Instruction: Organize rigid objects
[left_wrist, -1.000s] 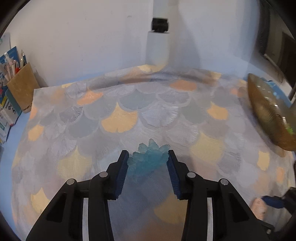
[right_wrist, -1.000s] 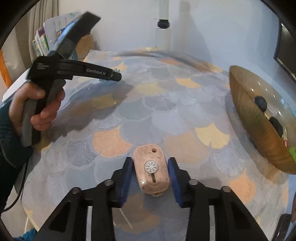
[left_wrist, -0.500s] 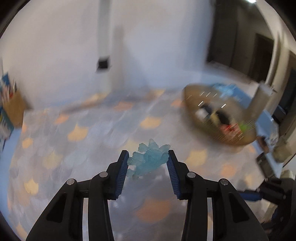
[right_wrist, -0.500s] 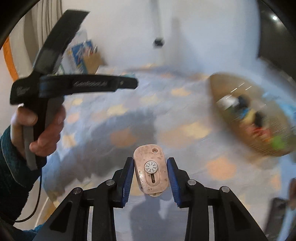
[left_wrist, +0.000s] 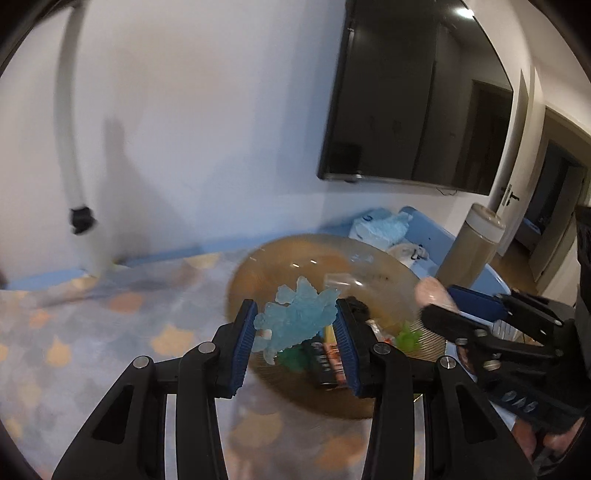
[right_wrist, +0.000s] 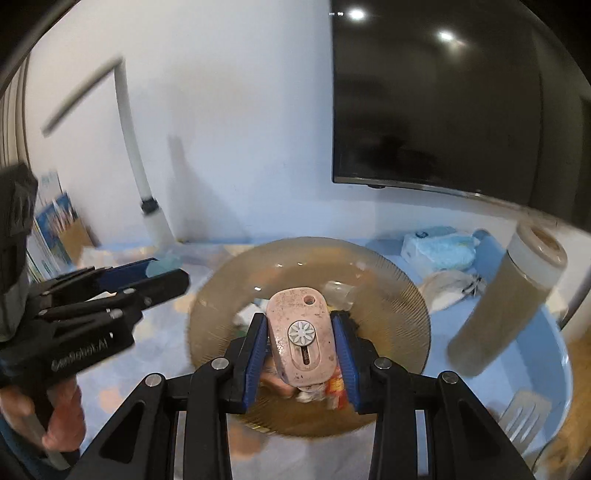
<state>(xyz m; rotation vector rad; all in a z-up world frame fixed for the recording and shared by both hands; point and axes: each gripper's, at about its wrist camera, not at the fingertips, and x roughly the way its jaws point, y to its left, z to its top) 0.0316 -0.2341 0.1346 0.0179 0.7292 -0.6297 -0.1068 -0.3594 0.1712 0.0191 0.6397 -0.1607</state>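
Observation:
My left gripper (left_wrist: 295, 326) is shut on a translucent light-blue spiky toy (left_wrist: 295, 317) and holds it in the air above the near rim of a ribbed amber bowl (left_wrist: 258, 266). My right gripper (right_wrist: 301, 339) is shut on a pink speckled rounded case (right_wrist: 301, 332) with a white flower dial, held above the same bowl (right_wrist: 406, 291). The bowl holds several small items, among them a green toy (left_wrist: 408, 334) and a dark packet (left_wrist: 325, 365). The right gripper shows at the right of the left wrist view (left_wrist: 461, 306); the left gripper shows at the left of the right wrist view (right_wrist: 155, 275).
The bowl stands on a scallop-patterned cloth (left_wrist: 110, 332) over a blue table (right_wrist: 517, 369). A tall brown cylinder with a white top (right_wrist: 517, 295), plastic bags (right_wrist: 439, 247) and a fork (right_wrist: 524, 410) lie right of the bowl. A wall TV (right_wrist: 443, 103) hangs behind. A pen holder (right_wrist: 74, 236) stands far left.
Both grippers have swung right and up from the open cloth to above the bowl, each still holding its object. The view is motion-blurred.

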